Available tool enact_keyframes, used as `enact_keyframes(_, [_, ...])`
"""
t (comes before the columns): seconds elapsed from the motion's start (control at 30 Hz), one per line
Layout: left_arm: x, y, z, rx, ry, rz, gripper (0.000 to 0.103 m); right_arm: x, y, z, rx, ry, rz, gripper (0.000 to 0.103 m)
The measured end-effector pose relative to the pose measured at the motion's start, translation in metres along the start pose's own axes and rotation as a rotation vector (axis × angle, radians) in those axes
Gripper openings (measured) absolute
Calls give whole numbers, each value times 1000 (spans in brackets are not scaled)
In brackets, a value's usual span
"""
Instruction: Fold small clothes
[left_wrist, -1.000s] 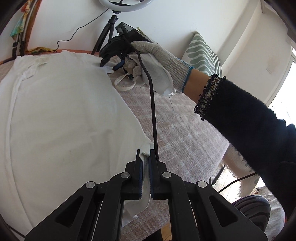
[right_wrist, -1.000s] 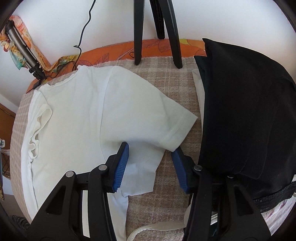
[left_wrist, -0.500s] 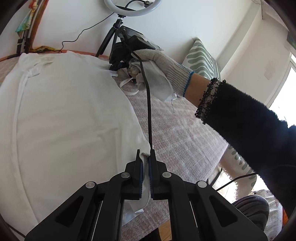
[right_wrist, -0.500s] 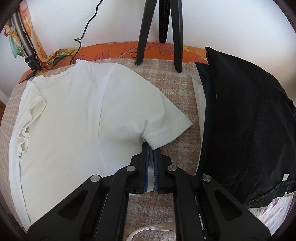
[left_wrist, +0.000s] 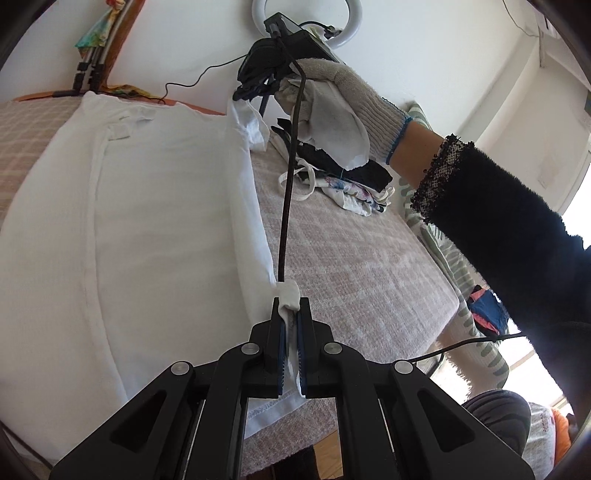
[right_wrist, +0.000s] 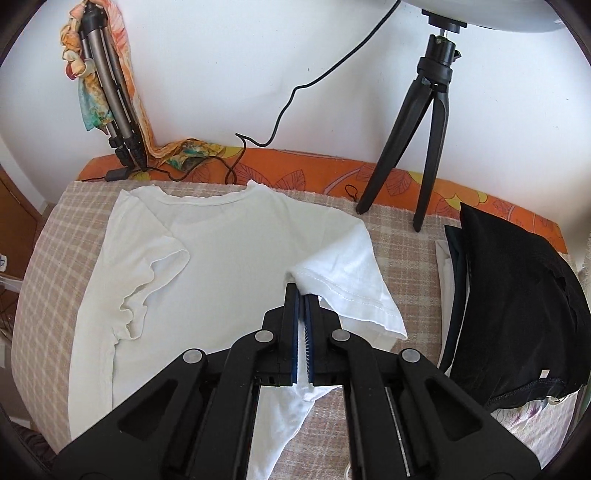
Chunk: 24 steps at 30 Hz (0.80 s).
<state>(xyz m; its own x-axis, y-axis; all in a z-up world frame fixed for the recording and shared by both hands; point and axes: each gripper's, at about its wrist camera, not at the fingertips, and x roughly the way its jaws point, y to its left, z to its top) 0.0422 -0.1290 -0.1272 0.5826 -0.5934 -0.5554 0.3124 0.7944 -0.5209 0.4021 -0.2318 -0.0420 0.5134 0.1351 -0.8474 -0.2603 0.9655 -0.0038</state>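
— Where's the shirt?

— The white T-shirt (right_wrist: 229, 258) lies spread on a bed covered with a beige checked blanket (right_wrist: 48, 258), neckline toward the wall. Its left-hand sleeve in the right wrist view lies crumpled on the cloth; the other sleeve (right_wrist: 347, 266) is lifted off the blanket and folded in over the body.

— What's holding that sleeve?

— The right gripper (right_wrist: 302, 291). Its jaws are pressed together, pinching the sleeve near its stitched hem, with white cloth running down between the blue pads. A gloved hand (left_wrist: 354, 99) carries it, seen in the left wrist view up by the shirt's far corner.

— And the other one?

— The left gripper (left_wrist: 291, 306) has its jaws pressed together too, pinching the shirt's side edge low down, with a little wad of white fabric bunched above the tips. The edge between the two grippers is raised in a ridge.

— What's around it?

— Beside the shirt in the right wrist view, a stack of black clothing (right_wrist: 517, 306) lies on the blanket, apart from the lifted sleeve. In the left wrist view a small heap of mixed garments (left_wrist: 347, 184) sits beyond the shirt's raised edge. A black tripod (right_wrist: 421, 122) stands at the orange bed edge against the wall, and a folded tripod draped with a colourful scarf (right_wrist: 99, 74) leans in the corner. A black cable (left_wrist: 286, 192) runs from the left gripper toward the gloved hand.
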Motion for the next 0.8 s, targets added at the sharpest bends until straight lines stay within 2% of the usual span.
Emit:
enact_keyframes(0.17, [-5, 11, -6, -29, 1, 9, 4, 19, 56, 10, -84, 15, 12, 4])
enact_keyframes(0.27, [-5, 16, -9, -41, 9, 22, 4, 34, 87, 4, -145, 41, 13, 4])
enact_keyframes(0.43, [-2, 22, -15, -60, 59, 18, 5, 63, 116, -5, -182, 155, 88, 4])
enact_keyframes(0.5, [-7, 23, -14, -68, 71, 16, 17, 52, 113, -7, -170, 140, 148, 8])
enact_keyframes(0.53, [-12, 24, -14, -66, 69, 21, 18, 42, 106, -9, -151, 114, 167, 12])
enact_keyframes(0.6, [-21, 24, -14, -43, 60, 12, 19, 19, 85, -14, -84, 67, 210, 30])
enact_keyframes(0.73, [-43, 24, -17, -19, 43, 22, 19, -16, 45, -38, 16, 35, 267, 31])
enact_keyframes(0.8, [-54, 27, -15, -29, 36, 26, 19, -21, 38, -52, 21, 45, 245, 31])
